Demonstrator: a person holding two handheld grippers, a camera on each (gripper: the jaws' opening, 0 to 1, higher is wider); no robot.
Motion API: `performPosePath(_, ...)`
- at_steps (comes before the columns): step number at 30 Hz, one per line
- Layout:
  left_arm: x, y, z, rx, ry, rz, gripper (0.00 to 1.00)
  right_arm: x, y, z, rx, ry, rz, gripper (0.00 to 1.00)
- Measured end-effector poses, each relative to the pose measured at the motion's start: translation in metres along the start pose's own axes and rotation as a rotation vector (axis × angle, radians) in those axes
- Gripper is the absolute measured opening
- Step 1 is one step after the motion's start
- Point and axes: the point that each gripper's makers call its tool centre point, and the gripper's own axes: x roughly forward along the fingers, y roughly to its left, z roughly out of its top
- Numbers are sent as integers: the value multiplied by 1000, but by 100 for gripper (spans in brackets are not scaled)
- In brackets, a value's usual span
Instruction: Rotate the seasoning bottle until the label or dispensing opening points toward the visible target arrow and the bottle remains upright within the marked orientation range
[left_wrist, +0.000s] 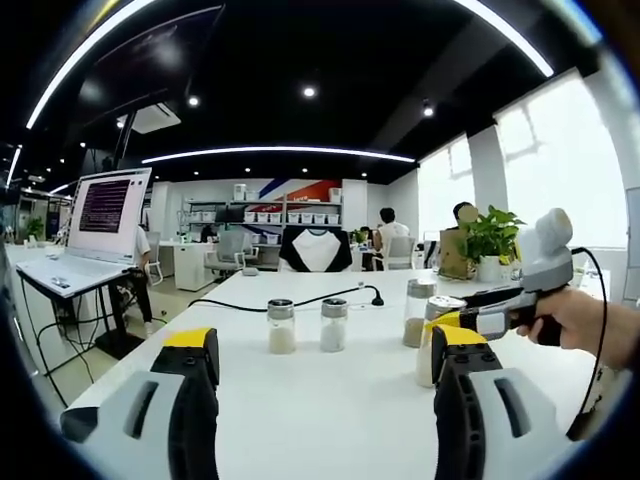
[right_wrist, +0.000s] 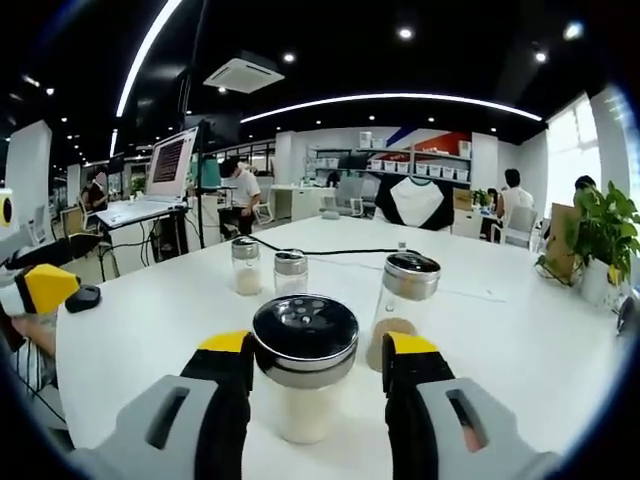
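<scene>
A glass seasoning bottle (right_wrist: 305, 385) with pale powder and a black perforated lid stands upright on the white table (right_wrist: 520, 350). My right gripper (right_wrist: 318, 350) is open, one jaw on each side of the bottle; a small gap shows on the right side. In the left gripper view the same bottle (left_wrist: 428, 350) stands at the right, half hidden by my own jaw, with the right gripper (left_wrist: 452, 322) reaching in, held by a hand (left_wrist: 585, 325). My left gripper (left_wrist: 325, 345) is open over bare table with nothing between its jaws.
A second bottle (right_wrist: 403, 305) with brown contents stands just behind the first. Two small shakers (right_wrist: 245, 265) (right_wrist: 290, 272) stand farther back by a black cable (right_wrist: 330, 250). A laptop (left_wrist: 95, 225) is at the left, a potted plant (left_wrist: 490, 240) at the right.
</scene>
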Motion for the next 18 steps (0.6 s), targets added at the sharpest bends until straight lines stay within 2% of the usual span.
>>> performPosePath(12, 1, -2, -2, -2, 7, -8, 92, 1, 5, -7, 26, 14, -28, 51)
performPosePath(18, 1, 0, -1, -8, 1, -8, 92, 2, 4, -12, 58, 17, -56, 48)
